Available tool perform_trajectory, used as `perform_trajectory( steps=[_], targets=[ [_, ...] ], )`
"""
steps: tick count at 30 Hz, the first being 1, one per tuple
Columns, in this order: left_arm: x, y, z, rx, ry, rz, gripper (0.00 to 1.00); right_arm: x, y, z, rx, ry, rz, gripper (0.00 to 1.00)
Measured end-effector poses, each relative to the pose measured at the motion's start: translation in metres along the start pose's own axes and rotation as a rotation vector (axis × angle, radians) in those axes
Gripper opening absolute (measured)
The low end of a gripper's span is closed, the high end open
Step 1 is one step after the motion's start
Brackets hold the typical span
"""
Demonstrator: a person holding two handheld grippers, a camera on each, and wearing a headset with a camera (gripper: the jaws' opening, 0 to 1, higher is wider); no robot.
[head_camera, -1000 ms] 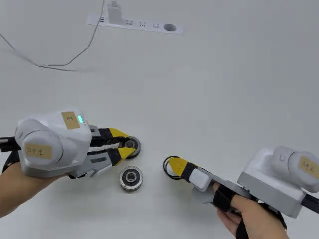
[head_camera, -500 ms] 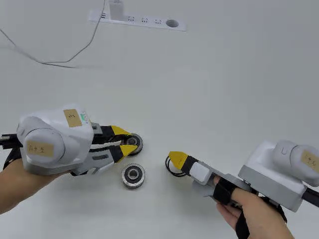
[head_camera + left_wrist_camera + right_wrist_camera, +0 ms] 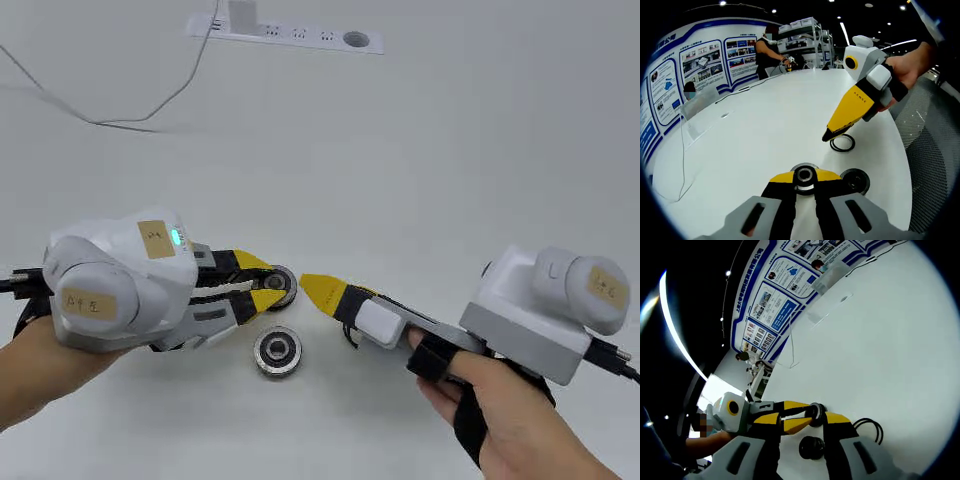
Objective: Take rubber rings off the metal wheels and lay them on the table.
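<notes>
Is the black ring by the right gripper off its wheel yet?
Off. The rubber ring lies flat on the table by the right gripper, apart from the held wheel and the free wheel.

Tongs: two, left tongs (image 3: 272, 283) and right tongs (image 3: 318, 288) | hands: two | metal wheels (image 3: 277, 350): two | loose rubber rings (image 3: 842, 143): one or two overlapping, cannot tell | power strip (image 3: 285, 33): one | cable (image 3: 150, 105): one

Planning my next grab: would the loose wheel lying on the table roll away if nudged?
Probably not: the loose wheel lies flat on the table, so it should slide rather than roll. It looks like solid metal, so likely stiff and heavy for its size.
</notes>
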State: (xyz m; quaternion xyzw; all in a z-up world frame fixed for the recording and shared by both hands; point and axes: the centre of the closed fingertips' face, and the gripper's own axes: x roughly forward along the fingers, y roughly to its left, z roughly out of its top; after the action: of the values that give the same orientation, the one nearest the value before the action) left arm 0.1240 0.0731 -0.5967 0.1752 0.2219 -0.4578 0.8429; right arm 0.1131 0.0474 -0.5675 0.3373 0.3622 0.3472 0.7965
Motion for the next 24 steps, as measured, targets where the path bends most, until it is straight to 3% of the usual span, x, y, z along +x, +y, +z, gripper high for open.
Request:
perform_trajectory(
  steps=[8, 24],
  targets=[
    [0.001, 0.000, 0.000, 0.013, -0.005, -0.022, 0.13, 0.013, 0.001, -0.004, 0.029, 0.029, 0.013, 0.52],
    [0.001, 0.001, 0.000, 0.013, -0.025, -0.038, 0.13, 0.030, -0.001, -0.013, 0.074, 0.064, 0.020, 0.55]
  ],
)
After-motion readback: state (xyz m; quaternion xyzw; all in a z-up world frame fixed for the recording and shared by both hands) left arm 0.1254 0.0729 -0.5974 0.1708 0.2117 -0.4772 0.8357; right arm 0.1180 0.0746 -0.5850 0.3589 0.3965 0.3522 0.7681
